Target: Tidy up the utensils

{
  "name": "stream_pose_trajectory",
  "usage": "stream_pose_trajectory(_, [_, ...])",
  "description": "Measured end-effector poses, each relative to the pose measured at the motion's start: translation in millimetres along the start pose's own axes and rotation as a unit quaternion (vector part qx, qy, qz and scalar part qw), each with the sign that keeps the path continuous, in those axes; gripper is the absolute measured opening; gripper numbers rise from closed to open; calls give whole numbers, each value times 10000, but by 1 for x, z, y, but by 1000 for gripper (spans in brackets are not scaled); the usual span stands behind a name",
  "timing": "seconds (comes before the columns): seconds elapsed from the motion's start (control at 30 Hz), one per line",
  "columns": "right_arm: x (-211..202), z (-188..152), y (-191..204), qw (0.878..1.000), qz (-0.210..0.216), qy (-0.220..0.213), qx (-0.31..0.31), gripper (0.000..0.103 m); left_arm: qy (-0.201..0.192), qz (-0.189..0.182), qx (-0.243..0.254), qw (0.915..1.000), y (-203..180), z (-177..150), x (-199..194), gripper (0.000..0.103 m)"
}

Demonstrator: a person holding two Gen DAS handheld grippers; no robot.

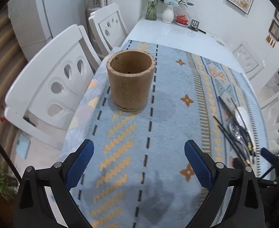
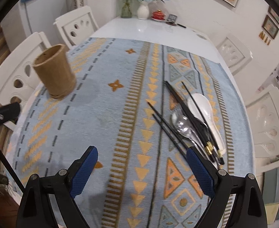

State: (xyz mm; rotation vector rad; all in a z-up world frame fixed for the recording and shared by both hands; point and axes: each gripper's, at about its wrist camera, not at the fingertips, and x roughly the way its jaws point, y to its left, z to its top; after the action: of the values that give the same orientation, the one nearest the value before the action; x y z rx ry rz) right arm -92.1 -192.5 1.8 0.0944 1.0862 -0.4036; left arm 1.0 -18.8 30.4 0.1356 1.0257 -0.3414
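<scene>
On the counter, utensils heaped right, holder left.
The right gripper (image 2: 141, 168), jaws wide and empty, hangs just beside the near ends of the chopsticks (image 2: 185, 112) and spoons (image 2: 205, 114), whose long axes run away from it. The left gripper (image 1: 139, 160), equally open and empty, faces the brown holder (image 1: 130, 79).

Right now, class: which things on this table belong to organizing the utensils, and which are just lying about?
For the job:
brown holder cup
black chopsticks
white spoon
metal spoon

Lying about:
glass vase
white vase
red lidded bowl
</scene>
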Motion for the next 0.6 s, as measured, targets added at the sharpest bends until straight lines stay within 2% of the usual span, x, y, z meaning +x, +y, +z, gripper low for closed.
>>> stream_pose_trajectory(0.13, [8, -5, -23, 9993, -170, 191, 271, 94, -393, -99, -48, 9992, 9, 13, 14, 97])
stream_pose_trajectory(0.23, [15, -9, -34, 9981, -255, 360, 421, 94, -666, -248, -193, 9973, 19, 23, 41, 97])
stream_pose_trajectory(0.4, [26, -18, -28, 9970, -423, 596, 266, 94, -545, -162, -342, 9978, 26, 34, 99, 97])
stream_pose_trajectory(0.6, [53, -30, -8, 9941, -413, 997, 47, 94, -602, -198, -483, 9968, 30, 39, 132, 97])
